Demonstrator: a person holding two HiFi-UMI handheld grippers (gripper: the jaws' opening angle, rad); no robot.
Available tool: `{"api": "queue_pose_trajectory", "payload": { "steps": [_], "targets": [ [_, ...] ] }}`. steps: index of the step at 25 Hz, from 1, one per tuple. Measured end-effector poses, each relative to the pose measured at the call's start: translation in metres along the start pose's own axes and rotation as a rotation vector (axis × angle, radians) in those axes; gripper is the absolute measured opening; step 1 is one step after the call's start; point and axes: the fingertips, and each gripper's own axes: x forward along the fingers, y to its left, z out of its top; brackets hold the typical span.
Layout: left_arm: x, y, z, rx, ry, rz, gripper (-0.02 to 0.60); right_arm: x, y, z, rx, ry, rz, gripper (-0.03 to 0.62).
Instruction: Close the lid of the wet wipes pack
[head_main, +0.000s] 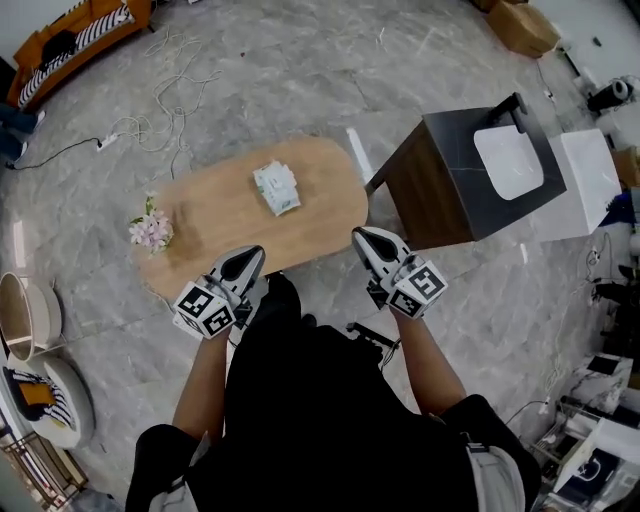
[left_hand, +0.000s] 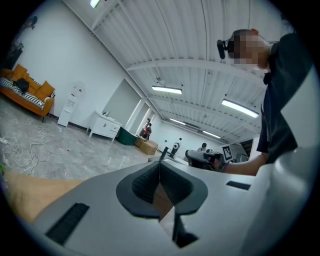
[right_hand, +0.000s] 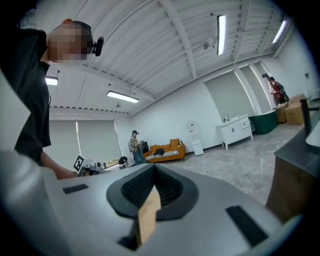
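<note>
Oval wooden table (head_main: 215, 215): stands on a grey marbled floor (head_main: 300, 70).

Wet wipes pack (head_main: 276, 188): lies flat near the middle of the table top, slightly toward the far edge. It is well apart from both grippers. It is too small here to tell how the lid sits.

Small bunch of pink and white flowers (head_main: 151, 230): at the left end of the table.

Left gripper (head_main: 250, 258): held over the near edge of the table. In the left gripper view (left_hand: 160, 166) its ribbed pads (left_hand: 146, 182) meet at the tips with nothing between them.

Right gripper (head_main: 364, 238): held by the right end of the table, near edge. In the right gripper view (right_hand: 152, 170) the fingertips are likewise pressed together and empty.

Dark cabinet with a white basin (head_main: 508, 160): stands just beyond the table's right end.

Orange sofa (head_main: 75, 40): at the far left of the room.
</note>
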Motion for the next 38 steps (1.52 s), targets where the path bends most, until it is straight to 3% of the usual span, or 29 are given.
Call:
{"api": "queue_pose_trajectory", "payload": {
  "steps": [9, 14, 19, 27, 32, 38],
  "targets": [
    [0.045, 0.109, 0.050, -0.051, -0.037, 0.050, 0.017, 0.121, -0.079, 0.027, -0.015, 0.093, 0.037, 0.011],
    [0.063, 0.152, 0.057, -0.069, -0.021, 0.069, 0.017, 0.175, -0.115, 0.029, -0.021, 0.113, 0.048, 0.011],
    [0.079, 0.191, 0.047, -0.108, -0.018, 0.150, 0.017, 0.219, -0.155, 0.015, -0.001, 0.168, 0.101, 0.011],
    [0.098, 0.241, -0.005, -0.149, -0.031, 0.377, 0.017, 0.272, -0.196, -0.084, 0.036, 0.364, 0.331, 0.011],
    [0.103, 0.265, -0.038, -0.195, -0.035, 0.465, 0.017, 0.295, -0.226, -0.145, 0.074, 0.452, 0.364, 0.011],
    [0.113, 0.295, -0.102, -0.278, -0.036, 0.507, 0.017, 0.312, -0.251, -0.217, 0.064, 0.556, 0.402, 0.011]
  ]
}}
